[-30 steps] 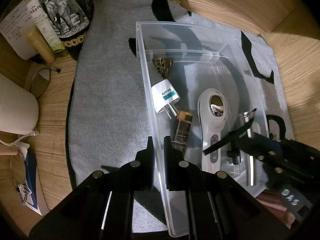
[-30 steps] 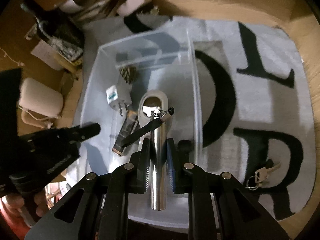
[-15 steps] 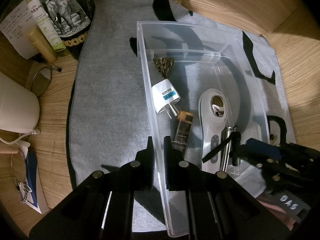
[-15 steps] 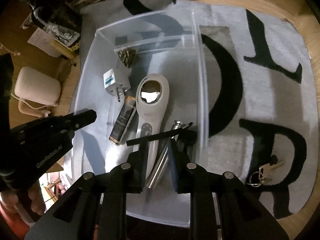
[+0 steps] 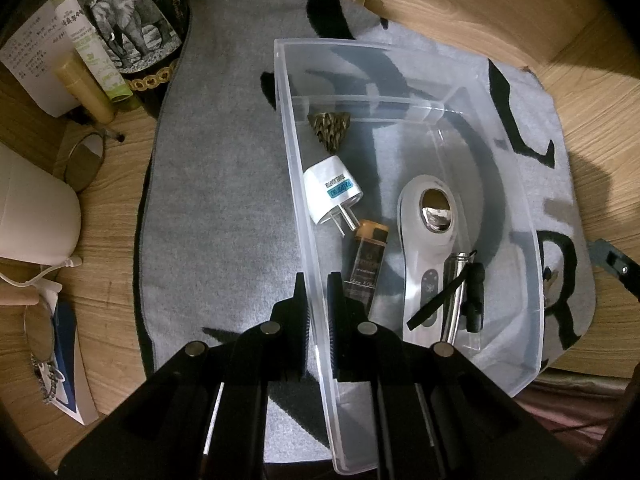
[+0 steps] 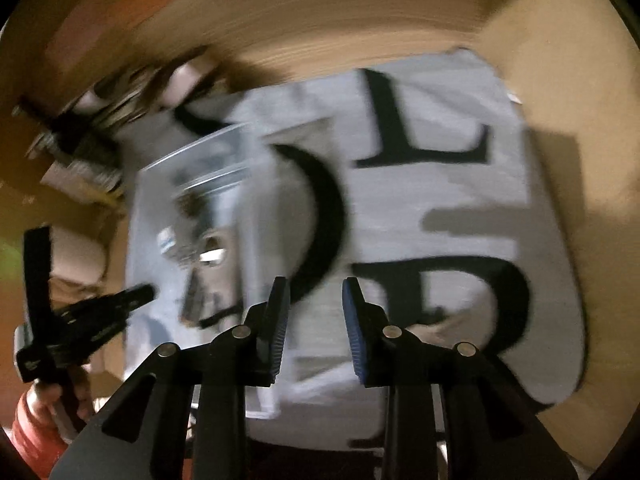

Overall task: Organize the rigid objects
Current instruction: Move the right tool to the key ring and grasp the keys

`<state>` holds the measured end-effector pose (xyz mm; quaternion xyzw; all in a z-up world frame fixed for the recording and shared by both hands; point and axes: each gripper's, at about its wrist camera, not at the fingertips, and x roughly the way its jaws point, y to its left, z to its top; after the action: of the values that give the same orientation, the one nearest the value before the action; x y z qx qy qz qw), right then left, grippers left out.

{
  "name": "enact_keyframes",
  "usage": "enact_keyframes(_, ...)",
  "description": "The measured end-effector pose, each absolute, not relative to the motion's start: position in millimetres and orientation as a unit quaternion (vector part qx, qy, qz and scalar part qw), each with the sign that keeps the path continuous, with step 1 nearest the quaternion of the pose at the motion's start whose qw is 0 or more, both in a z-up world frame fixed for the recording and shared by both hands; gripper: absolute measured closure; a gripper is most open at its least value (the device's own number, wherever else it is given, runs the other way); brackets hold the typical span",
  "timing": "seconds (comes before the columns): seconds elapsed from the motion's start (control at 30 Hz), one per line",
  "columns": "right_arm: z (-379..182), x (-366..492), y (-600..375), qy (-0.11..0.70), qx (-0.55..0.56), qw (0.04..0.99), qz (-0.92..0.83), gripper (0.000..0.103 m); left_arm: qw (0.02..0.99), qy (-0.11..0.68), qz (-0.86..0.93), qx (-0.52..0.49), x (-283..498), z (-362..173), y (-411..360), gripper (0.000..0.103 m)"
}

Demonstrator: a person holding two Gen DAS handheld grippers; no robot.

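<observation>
Left gripper (image 5: pixel 316 292) points steeply down, jaws clamped on the near left wall of the clear plastic bin (image 5: pixel 532 264), one finger outside, one inside. In the right wrist view a hand (image 6: pixel 52 396) with a red cuff holds that gripper at lower left.

Bin sits on a grey mat (image 5: pixel 224 200) with black letters, on a wood-grain surface. Inside, left to right: bronze stepped cone bit (image 5: pixel 331 128) at the far end; white plug adapter (image 5: pixel 332 196), prongs toward the camera; amber-capped small bottle (image 5: pixel 366 264) lying flat just past the inner finger; white handheld device (image 5: pixel 424 248) with a shiny oval head; metal cylinder (image 5: pixel 456 292) with a black strap and black clip, lying against the device's handle.

Right gripper (image 6: pixel 316 328) angled down over the mat beside the bin's right wall, jaws opening, nothing between the blue pads (image 6: pixel 356 336). Right view is heavily motion-blurred; bin contents unreadable there. Only that gripper's tip (image 5: pixel 616 268) shows at the left view's right edge.
</observation>
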<state>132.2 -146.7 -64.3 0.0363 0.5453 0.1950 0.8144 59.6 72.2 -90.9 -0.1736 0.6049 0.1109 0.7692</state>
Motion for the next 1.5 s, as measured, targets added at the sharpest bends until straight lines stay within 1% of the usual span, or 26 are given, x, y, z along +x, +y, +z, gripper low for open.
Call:
enact_keyframes(0.27, -98.8, 143.3, -225.0, 0.584, 0.063, 0.804, 0.094, 0.078, 0.764, 0.611, 0.115, -0.172, 60.9, -92.3, 71.2, 0.096)
enact_keyframes(0.53, -138.0, 142.1, -234.7, 0.625, 0.112, 0.768, 0.087, 0.077, 0.757, 0.620, 0.119, -0.169, 64.1, -95.5, 69.9, 0.096)
enact_keyframes(0.6, -146.0, 142.6, -228.5, 0.633, 0.116, 0.760, 0.093, 0.073, 0.755, 0.622, 0.120, -0.170, 65.3, -95.7, 70.3, 0.096)
enact_keyframes(0.63, -149.1, 142.7, -225.2, 0.635, 0.116, 0.758, 0.095, 0.066, 0.755, 0.622, 0.120, -0.170, 65.3, -95.6, 70.3, 0.096)
enact_keyframes(0.67, -151.1, 143.2, -222.6, 0.636, 0.115, 0.757, 0.096, 0.062, 0.754, 0.623, 0.121, -0.171, 65.4, -95.6, 70.4, 0.096)
enact_keyframes(0.8, -161.1, 145.3, -209.8, 0.647, 0.112, 0.746, 0.110, 0.061, 0.751, 0.625, 0.123, -0.172, 66.6, -95.9, 70.9, 0.096)
enact_keyframes(0.87, -164.5, 146.0, -203.1, 0.645, 0.098, 0.750, 0.109, 0.054, 0.750, 0.626, 0.123, -0.174, 67.7, -96.8, 71.7, 0.096)
enact_keyframes(0.93, -164.9, 146.4, -196.6, 0.640, 0.086, 0.755, 0.111, 0.050, 0.749, 0.627, 0.124, -0.175, 68.1, -97.7, 72.0, 0.096)
enact_keyframes(1.03, -164.9, 144.5, -188.1, 0.633, 0.059, 0.764, 0.110, 0.051, 0.749, 0.627, 0.126, -0.176, 68.3, -98.3, 72.2, 0.096)
enact_keyframes(1.1, -163.6, 141.4, -185.1, 0.628, 0.044, 0.769, 0.108, 0.057, 0.749, 0.626, 0.127, -0.177, 68.3, -98.8, 72.5, 0.096)
enact_keyframes(1.17, -162.5, 137.8, -184.5, 0.624, 0.028, 0.774, 0.105, 0.067, 0.749, 0.626, 0.127, -0.177, 68.1, -99.1, 72.4, 0.096)
enact_keyframes(1.23, -161.7, 137.5, -185.5, 0.622, 0.026, 0.776, 0.103, 0.071, 0.749, 0.626, 0.127, -0.177, 68.1, -99.0, 72.5, 0.096)
enact_keyframes(1.5, -156.7, 129.6, -195.7, 0.614, 0.040, 0.781, 0.109, 0.071, 0.750, 0.624, 0.127, -0.179, 67.1, -99.2, 73.1, 0.096)
